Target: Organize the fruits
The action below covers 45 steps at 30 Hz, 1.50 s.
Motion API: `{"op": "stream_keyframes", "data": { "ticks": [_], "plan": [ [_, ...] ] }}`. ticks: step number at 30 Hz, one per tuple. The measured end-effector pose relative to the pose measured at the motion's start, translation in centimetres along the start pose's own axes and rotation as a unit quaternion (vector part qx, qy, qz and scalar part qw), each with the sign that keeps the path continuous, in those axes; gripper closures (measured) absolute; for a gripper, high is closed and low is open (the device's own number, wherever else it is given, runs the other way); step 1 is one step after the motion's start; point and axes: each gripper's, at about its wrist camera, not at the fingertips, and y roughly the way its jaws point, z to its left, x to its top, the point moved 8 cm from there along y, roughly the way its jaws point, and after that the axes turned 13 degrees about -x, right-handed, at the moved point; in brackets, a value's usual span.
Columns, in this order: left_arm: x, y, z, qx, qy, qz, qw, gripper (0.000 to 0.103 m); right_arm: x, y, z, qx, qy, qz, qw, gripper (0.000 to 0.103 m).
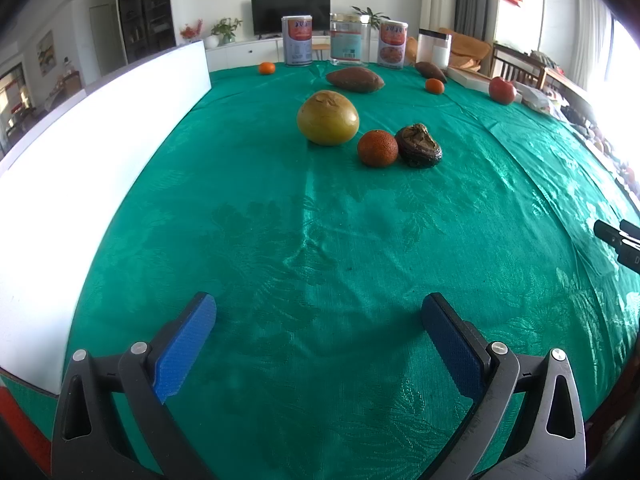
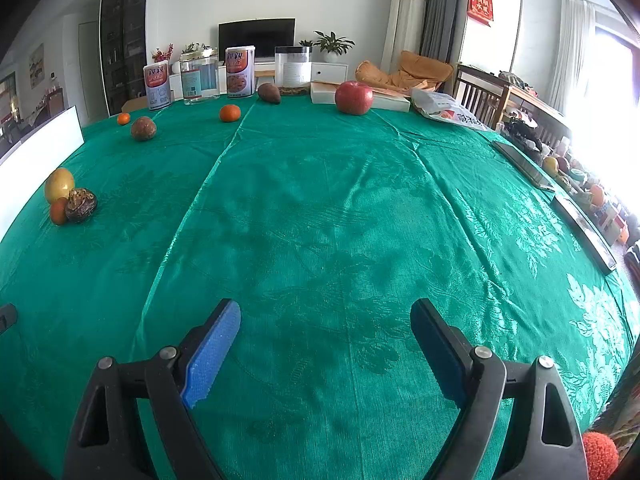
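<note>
While the yellow-green fruit (image 1: 327, 117) lies beyond them, left gripper (image 1: 319, 312) and right gripper (image 2: 325, 316) are held wide apart, empty, above the green tablecloth (image 1: 320, 240).

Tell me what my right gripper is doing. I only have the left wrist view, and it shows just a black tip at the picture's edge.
Observer: The right gripper is open, with nothing between its pads, only bare green cloth below.
Operator: Anything lying to its right that I can't see?
Observer: Yes. A dark flat slab, perhaps a phone, lies along the table's right edge, with a second one nearer the camera.
Operator: Anything else close to that gripper?
Observer: A fuzzy red-orange ball shows just past the near right table edge, off the cloth.
</note>
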Motion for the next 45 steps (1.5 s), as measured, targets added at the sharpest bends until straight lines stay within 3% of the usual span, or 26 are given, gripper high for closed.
{"op": "stream_keyframes", "data": {
  "ticks": [27, 33, 36, 38, 45],
  "plan": [
    [0.1, -0.2, 0.1, -0.003, 0.001, -0.004, 1.0000, 0.000, 0.1, -0.2, 0.1, 0.004, -0.001, 0.000, 1.000, 0.016],
    [0.4, 0.2, 0.1, -0.012, 0.001, 0.023, 0.9996, 0.001, 0.1, -0.1, 0.3, 0.009, -0.001, 0.001, 1.000, 0.016],
    [2.0, 0.6, 0.3, -0.051, -0.021, 0.045, 0.9974, 0.001, 0.1, -0.1, 0.3, 0.011, 0.000, 0.001, 1.000, 0.016],
    [4.3, 0.5, 1.0, -0.071, -0.048, 0.026, 0.9959, 0.001, 0.1, -0.1, 0.4, 0.012, 0.000, 0.000, 1.000, 0.016],
    [12.3, 4.0, 2.0, -0.079, -0.060, 0.007, 0.9950, 0.002, 0.1, -0.1, 0.5, 0.016, -0.002, 0.001, 1.000, 0.016]
  ]
}}
